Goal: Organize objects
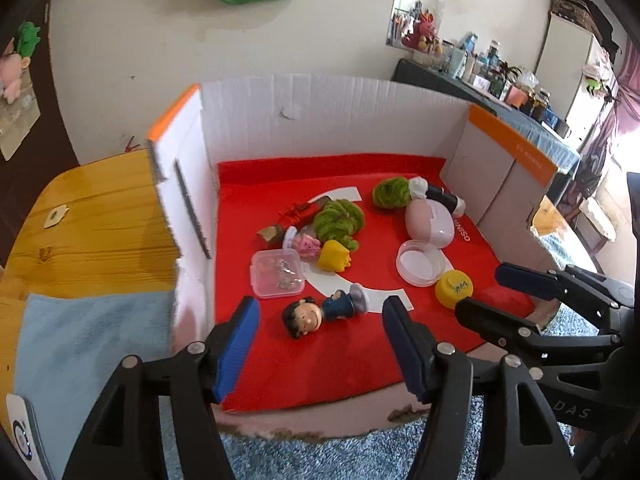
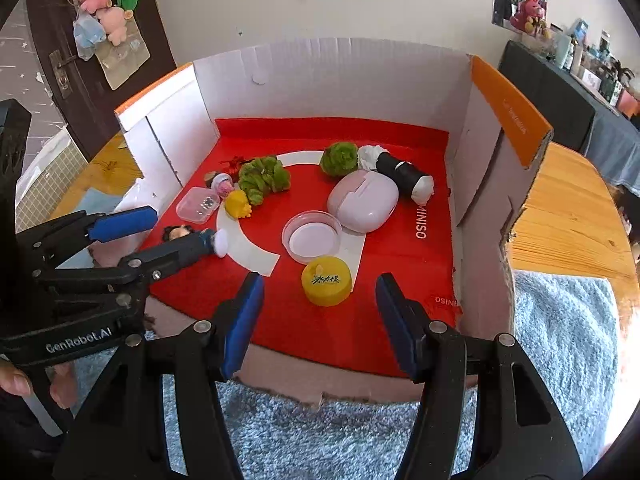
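A low white cardboard box [image 2: 328, 76] lined with a red mat [image 1: 280, 360] holds small toys. A dark-haired boy figurine [image 1: 320, 314] lies on its side in front of my left gripper [image 1: 320, 320], which is open and not pressing it. In the right wrist view the figurine [image 2: 180, 232] is partly hidden by the left gripper [image 2: 176, 227]. A yellow cap [image 2: 326, 282] lies upside down on the mat just ahead of my open right gripper [image 2: 320, 286], untouched. The right gripper [image 1: 482, 288] also shows beside the cap [image 1: 454, 290] in the left wrist view.
Further in lie a clear round dish [image 2: 312, 236], a pink oval case [image 2: 362, 202], a black-and-white roll [image 2: 404, 174], green fuzzy pieces [image 2: 264, 178], a yellow toy [image 2: 238, 204] and a clear square box [image 2: 198, 204]. The box stands on a wooden table [image 1: 92, 216] with blue cloth [image 2: 560, 340].
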Demonstrator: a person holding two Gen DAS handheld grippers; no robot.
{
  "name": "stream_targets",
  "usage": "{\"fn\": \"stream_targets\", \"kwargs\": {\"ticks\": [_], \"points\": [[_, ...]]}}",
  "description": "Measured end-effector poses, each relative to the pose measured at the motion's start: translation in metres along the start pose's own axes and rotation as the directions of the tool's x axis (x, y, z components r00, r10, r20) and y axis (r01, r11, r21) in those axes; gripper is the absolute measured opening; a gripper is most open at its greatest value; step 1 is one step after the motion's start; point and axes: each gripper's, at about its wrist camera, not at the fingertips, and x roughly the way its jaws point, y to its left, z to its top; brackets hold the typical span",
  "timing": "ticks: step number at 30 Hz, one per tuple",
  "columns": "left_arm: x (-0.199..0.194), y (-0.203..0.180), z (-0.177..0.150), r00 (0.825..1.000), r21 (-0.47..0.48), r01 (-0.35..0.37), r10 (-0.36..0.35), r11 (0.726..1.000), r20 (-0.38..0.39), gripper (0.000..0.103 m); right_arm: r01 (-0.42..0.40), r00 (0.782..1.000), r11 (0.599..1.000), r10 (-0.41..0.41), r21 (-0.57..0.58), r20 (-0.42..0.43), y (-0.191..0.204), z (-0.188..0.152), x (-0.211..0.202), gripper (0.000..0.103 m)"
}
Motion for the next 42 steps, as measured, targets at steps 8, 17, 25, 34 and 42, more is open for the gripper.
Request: {"fn": "stream_targets", "kwargs": {"ticks": [8, 17, 25, 34, 42], "points": [[-0.012, 0.007, -0.008, 1.000, -0.030, -0.011, 0.012, 0.999, 0.012, 0.072, -0.004, 1.000, 1.000, 0.004, -0.011, 0.027, 0.010, -0.008, -0.014, 0.067], [-0.025, 0.004, -0.021, 0.999, -0.028, -0.022, 0.023, 0.999, 0.038, 0.084, -0.005, 0.998, 1.000, 0.005, -0.005, 0.062, 0.016, -0.019, -0.029, 0.078], [-0.041, -0.001, -0.035, 0.996, -0.003, -0.037, 0.037, 0.999, 0.075, 0.095, 0.010, 0.995, 1.000, -0.010, -0.001, 0.101, 0.020, -0.029, -0.044, 0.082], [-0.053, -0.003, -0.050, 0.995, -0.003, -0.015, 0.015, 1.000, 0.095, 0.103, 0.014, 0.992, 1.000, -0.016, 0.016, 0.128, 0.021, -0.045, -0.058, 0.087], [-0.053, -0.004, -0.067, 0.997, 0.006, -0.018, 0.018, 1.000, 0.080, 0.103, 0.026, 0.991, 0.998, -0.034, 0.056, 0.132, 0.017, -0.065, -0.055, 0.087]]}}
